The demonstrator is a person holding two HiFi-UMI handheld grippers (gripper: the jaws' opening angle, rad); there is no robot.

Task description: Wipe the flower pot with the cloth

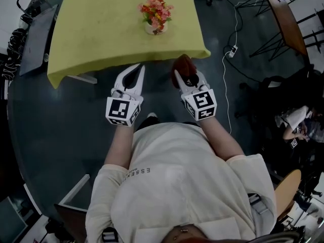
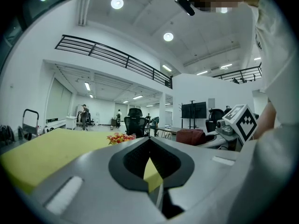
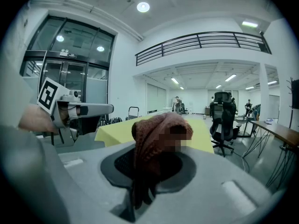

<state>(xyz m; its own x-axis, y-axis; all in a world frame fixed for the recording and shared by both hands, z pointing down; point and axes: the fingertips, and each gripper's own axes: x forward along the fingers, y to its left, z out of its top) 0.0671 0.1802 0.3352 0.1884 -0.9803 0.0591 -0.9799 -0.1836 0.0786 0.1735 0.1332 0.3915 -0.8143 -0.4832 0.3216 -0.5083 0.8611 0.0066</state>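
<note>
Head view, left to right: yellow table [image 1: 96, 29] fills the top; left gripper [image 1: 137, 71] hovers just off the table's near edge, jaws pressed together on nothing; left gripper view agrees, only tabletop shows past the tips; flower pot [image 1: 155, 28] stands upright toward the table's far middle, a small pale pot under a bunch of pink and orange flowers [image 1: 156, 10], well apart from both grippers; right gripper [image 1: 183, 75] is also at the near edge, jaws pinching a reddish-brown knitted cloth [image 1: 183, 64]; right gripper view shows the cloth bunched above the jaws with a tail hanging below them.

Handling, as judgement: pot looks small and light, top-heavy with the flowers, so a sideways rub would likely slide or tip it; pale wall looks smooth and hard, probably slippery and breakable if knocked over; material not certain. Best hold is the pot's wall or rim below the flowers, with the empty left gripper, gentle squeeze; not the stems. Cloth is soft and floppy and should wrap the curve; the bunched end is the wiping face. Wiping not yet begun.
</note>
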